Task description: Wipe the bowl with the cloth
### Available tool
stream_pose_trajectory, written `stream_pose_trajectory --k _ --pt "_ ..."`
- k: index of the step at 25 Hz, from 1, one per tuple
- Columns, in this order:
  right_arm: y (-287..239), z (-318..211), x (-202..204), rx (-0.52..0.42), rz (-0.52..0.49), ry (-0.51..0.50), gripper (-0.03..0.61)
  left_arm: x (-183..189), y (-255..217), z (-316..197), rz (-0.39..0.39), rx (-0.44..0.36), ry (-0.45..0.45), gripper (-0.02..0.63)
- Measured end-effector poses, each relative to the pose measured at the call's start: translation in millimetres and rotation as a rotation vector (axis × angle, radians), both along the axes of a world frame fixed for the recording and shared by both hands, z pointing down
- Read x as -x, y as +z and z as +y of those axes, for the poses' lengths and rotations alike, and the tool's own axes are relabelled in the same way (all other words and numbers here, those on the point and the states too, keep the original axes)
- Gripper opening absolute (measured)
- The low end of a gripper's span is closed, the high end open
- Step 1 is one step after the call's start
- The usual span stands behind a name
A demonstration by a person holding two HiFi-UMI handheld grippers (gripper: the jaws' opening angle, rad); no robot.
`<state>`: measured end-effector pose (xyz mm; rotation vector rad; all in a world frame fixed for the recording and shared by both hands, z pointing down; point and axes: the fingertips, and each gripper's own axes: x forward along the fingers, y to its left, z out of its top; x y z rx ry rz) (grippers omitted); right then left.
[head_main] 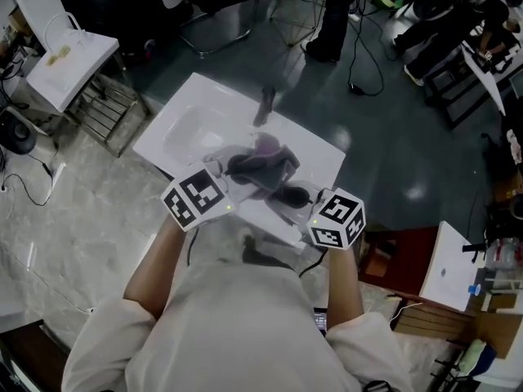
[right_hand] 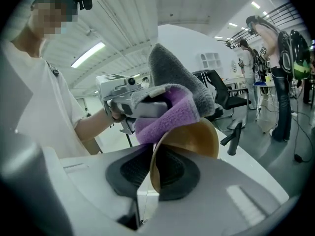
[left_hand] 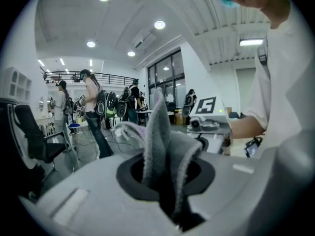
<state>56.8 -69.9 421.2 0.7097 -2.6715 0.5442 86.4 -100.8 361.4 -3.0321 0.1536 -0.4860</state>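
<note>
While your right gripper (right_hand: 149,178) has its jaws nearly together, pinching the rim of the thin-walled brown bowl (right_hand: 189,141), your left gripper (left_hand: 167,181) has its jaws clamped tight on a bunched fold of the fluffy grey-and-purple cloth (left_hand: 162,141). You hold both up in front of you, above the near edge of the white bench (head_main: 184,125), not resting on it.

In the right gripper view the cloth is pressed against the bowl's far rim and bulges over its open mouth, with the left gripper just beside it. So I judge the wiping is under way, not about to start and not finished. How much of the bowl is already wiped I cannot tell. Only part of the inner wall shows, and it looks dry and unmarked. The head view is too blurred there to add anything.

What seems left is to work the cloth round the rest of the inside and the rim, perhaps turning the bowl to reach the part your right jaws cover. After that, set the bowl and cloth down on the bench. Keep the pinch on the rim firm: a thin wall held at one edge could twist away under the cloth's push.
</note>
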Motion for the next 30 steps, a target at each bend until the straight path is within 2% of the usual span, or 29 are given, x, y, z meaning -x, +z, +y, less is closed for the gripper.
stream_pose_trajectory --k 5,11,13,16,23,30 --pt "2.6 4.1 -0.9 0.019 0.000 -0.033 0.031 -2.1 11.1 -19.3 -0.019 0.023 -0.020 0.060" --pt "-2.0 13.7 2.1 0.041 -0.028 -0.102 0.035 7.5 31.3 -38.3 -0.085 0.040 -0.053 0.058" --pt "-9.2 16.6 5.6 0.046 -0.078 -0.138 0.035 12.8 38.7 -42.7 -0.096 0.049 -0.046 0.058" --pt "-26.6 20.6 9.4 0.049 -0.218 -0.199 0.040 19.4 49.8 -47.9 -0.103 0.067 -0.046 0.057" --pt "-56.9 5.6 0.1 0.018 -0.432 -0.163 0.021 31.1 63.4 -53.6 0.001 0.216 -0.130 0.057" --pt "-64.6 -21.4 0.9 0.000 -0.478 -0.078 0.014 29.2 77.0 -44.6 0.128 0.360 -0.215 0.058"
